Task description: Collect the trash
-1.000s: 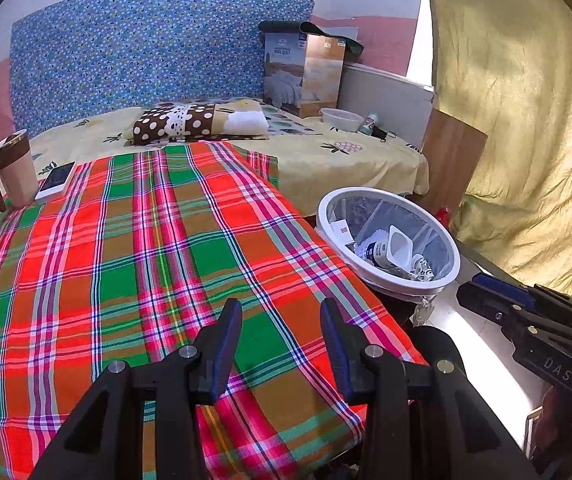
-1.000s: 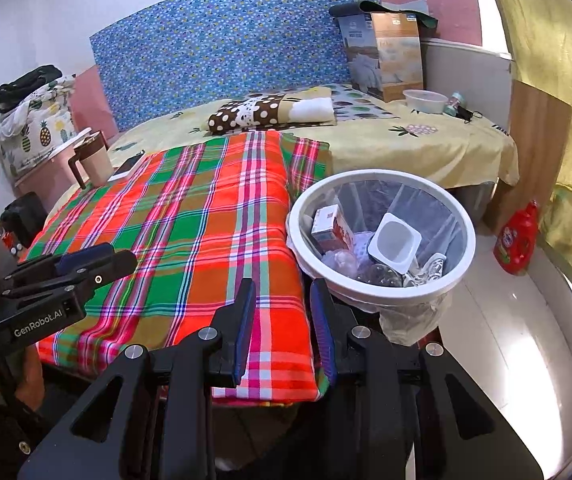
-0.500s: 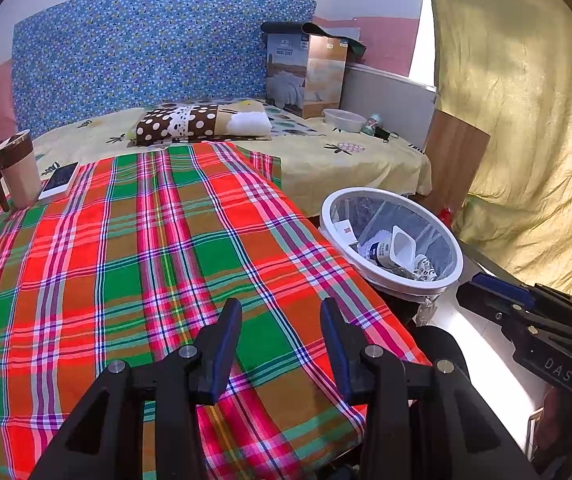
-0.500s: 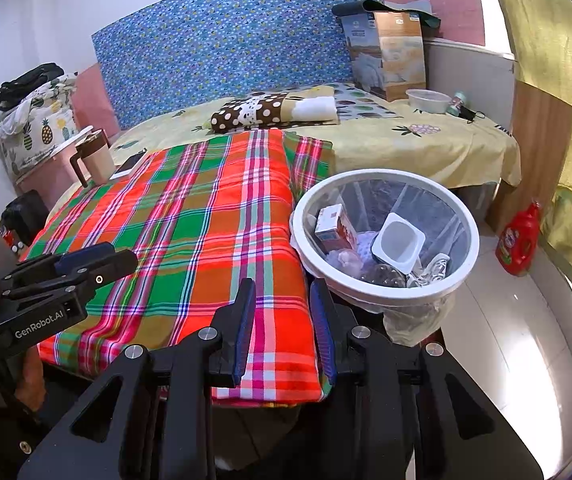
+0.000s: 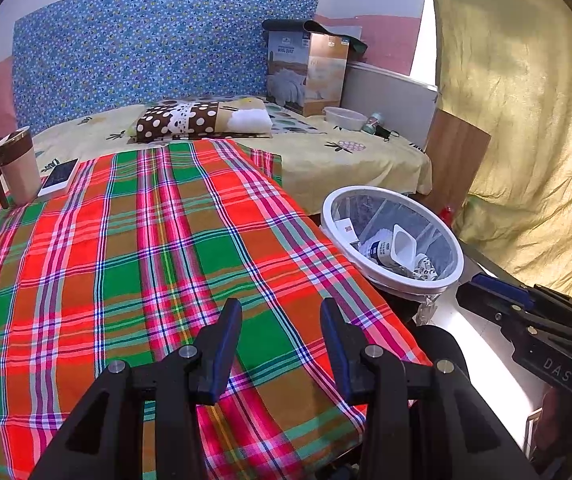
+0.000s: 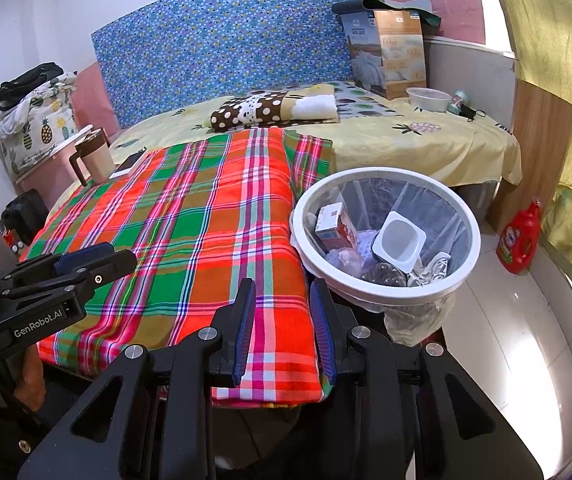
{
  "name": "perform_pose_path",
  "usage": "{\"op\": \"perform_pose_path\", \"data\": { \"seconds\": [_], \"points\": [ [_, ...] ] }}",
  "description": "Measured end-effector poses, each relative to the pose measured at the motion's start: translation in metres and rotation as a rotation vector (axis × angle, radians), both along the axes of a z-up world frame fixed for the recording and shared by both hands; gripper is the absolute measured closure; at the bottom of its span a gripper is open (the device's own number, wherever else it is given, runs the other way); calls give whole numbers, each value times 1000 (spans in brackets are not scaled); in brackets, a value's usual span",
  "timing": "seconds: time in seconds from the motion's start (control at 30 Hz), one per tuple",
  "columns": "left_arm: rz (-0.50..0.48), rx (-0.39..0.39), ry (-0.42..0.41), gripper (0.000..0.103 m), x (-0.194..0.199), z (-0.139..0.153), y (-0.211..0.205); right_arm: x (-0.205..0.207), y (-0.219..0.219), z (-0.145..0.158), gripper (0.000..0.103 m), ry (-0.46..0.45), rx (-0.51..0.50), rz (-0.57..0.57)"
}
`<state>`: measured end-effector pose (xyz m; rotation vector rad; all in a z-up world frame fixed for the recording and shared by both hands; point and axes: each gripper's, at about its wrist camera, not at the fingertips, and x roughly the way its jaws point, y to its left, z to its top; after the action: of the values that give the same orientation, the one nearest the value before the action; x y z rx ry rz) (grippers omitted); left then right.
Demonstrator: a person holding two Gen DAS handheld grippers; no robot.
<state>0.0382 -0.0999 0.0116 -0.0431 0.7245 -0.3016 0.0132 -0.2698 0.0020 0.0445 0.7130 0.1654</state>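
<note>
Two empty grippers hover over a plaid cloth [image 5: 157,248], the left gripper [image 5: 281,330] parted wide and the right gripper [image 6: 281,314] narrower, while collected trash [image 6: 398,238] sits in the lined bin [image 6: 470,258] kept just beside the bed.

White round trash bin [image 6: 470,258], clear liner bag, stands on floor touching the bed edge, at 1 o'clock in right wrist view, 2 o'clock in left wrist view [image 5: 457,276]. Inside: red-white carton [image 6: 336,227] tilted at 9 o'clock, white yogurt cup [image 6: 400,240] mouth up at center, clear plastic pieces [image 6: 382,274] below.
</note>
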Motion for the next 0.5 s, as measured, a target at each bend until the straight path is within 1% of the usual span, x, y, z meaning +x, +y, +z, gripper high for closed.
{"op": "perform_pose_path", "data": {
  "seconds": [0.5],
  "points": [
    [-1, 3, 5, 63, 0, -1, 1, 0, -1, 0, 72, 2, 1, 0]
  ]
}}
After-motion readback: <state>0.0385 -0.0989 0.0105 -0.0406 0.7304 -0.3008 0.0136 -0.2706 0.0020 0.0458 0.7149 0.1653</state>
